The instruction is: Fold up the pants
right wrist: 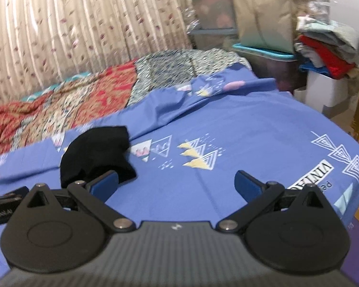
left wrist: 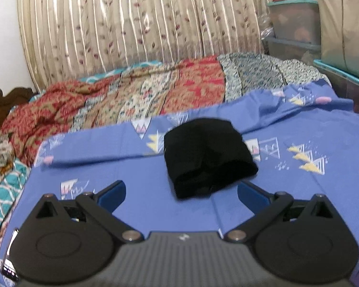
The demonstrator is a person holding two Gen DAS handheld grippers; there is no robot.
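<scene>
Pants (left wrist: 207, 157) sit folded in a compact black bundle on the blue sheet (left wrist: 155, 205), mid-bed. Left gripper (left wrist: 181, 190) jaws spread wide, empty, just short of the bundle. Right gripper (right wrist: 176, 183) likewise released, pants off its left finger.

In the left wrist view, folded pants (left wrist: 207, 157) lie on a bedsheet (left wrist: 155, 203) at the centre of the frame, just beyond the spread fingers of the left gripper (left wrist: 181, 191). A rumpled quilt (left wrist: 131, 100) lies behind the sheet, with a curtain (left wrist: 131, 24) behind it. Stacked storage bins (left wrist: 294, 24) stand at upper right. In the right wrist view, the pants (right wrist: 95, 153) lie left of centre, beside the left finger of the right gripper (right wrist: 177, 184).
</scene>
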